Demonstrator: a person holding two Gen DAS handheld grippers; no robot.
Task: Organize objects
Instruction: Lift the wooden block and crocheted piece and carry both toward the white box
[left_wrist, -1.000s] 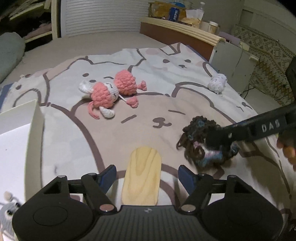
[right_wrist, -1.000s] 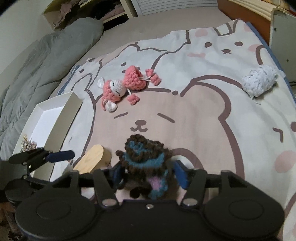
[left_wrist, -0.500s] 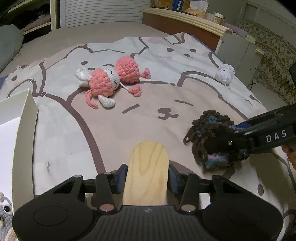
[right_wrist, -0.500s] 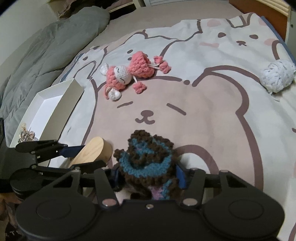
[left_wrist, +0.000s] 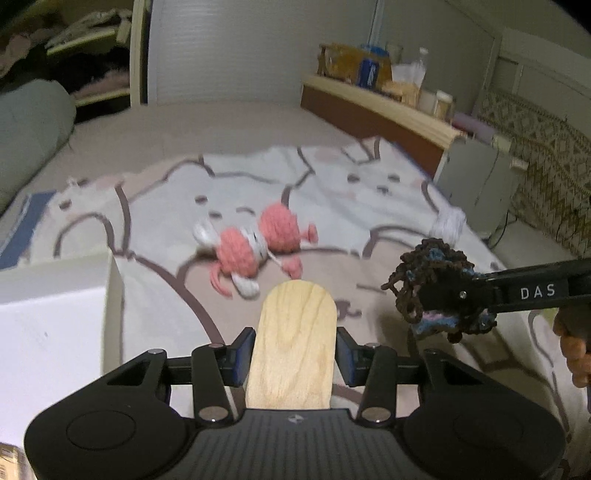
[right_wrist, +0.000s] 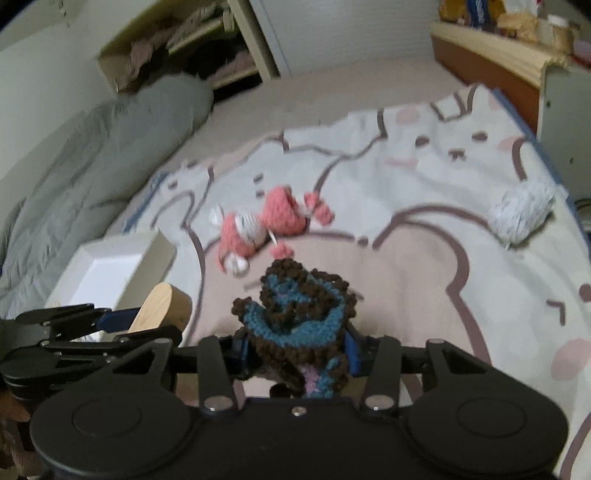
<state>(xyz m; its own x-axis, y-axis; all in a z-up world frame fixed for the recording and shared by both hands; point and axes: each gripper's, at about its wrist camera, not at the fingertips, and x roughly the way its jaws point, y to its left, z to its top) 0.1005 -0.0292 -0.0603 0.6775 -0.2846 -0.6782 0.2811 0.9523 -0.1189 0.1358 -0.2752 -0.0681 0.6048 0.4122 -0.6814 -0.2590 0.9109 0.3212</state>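
Note:
My left gripper (left_wrist: 295, 356) is shut on a flat wooden piece with a rounded end (left_wrist: 293, 332) and holds it above the bed; it also shows in the right wrist view (right_wrist: 160, 308). My right gripper (right_wrist: 295, 350) is shut on a brown and blue crochet piece (right_wrist: 295, 314), lifted off the blanket; it shows in the left wrist view (left_wrist: 436, 288) at the right. A pink and white crochet doll (left_wrist: 255, 247) lies on the cartoon blanket (left_wrist: 166, 229) ahead. A white yarn ball (right_wrist: 521, 214) lies at the blanket's right edge.
A white open box (left_wrist: 55, 325) stands at the left of the blanket, also in the right wrist view (right_wrist: 110, 269). A grey duvet (right_wrist: 92, 155) lies far left. A wooden headboard shelf (left_wrist: 380, 107) with bottles and a white cabinet (left_wrist: 476, 181) stand at the right.
Both grippers have risen off the blanket with their loads. The left gripper closed on the wooden piece, and the views have tilted up toward the room.

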